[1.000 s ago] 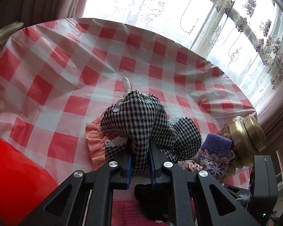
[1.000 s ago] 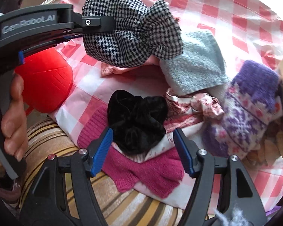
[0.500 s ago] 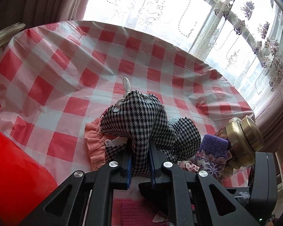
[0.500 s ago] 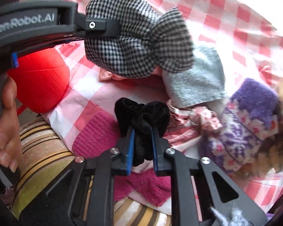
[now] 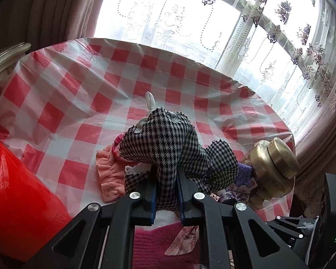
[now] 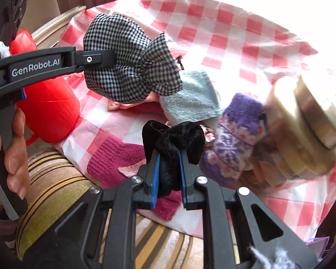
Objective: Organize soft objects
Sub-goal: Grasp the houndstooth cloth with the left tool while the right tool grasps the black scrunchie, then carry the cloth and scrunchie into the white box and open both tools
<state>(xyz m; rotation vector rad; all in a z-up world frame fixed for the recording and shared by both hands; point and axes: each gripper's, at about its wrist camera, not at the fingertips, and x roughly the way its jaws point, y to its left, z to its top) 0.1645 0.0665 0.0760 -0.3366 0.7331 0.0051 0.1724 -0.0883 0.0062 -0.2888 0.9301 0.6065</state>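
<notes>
Your left gripper point(image 5: 165, 192) is clamped tight on the houndstooth pouch point(image 5: 168, 148), raised above the pile; your right gripper point(image 6: 169, 179) is pinched on the black velvet scrunchie point(image 6: 174, 139), both apparently lifted for sorting

A round table covered by a red-and-white checked cloth point(image 5: 82, 103) carries everything. A gold-lidded jar point(image 6: 306, 130) lies on its side near the table's edge. Just beside the jar rests a purple patterned sock point(image 6: 233, 139), touching it. Beyond the sock from the jar lies a pale grey cloth point(image 6: 192, 103), then a peach frilled cloth point(image 5: 109, 174). A magenta knit piece point(image 6: 114, 159) hangs over the near rim, well apart from the jar.
</notes>
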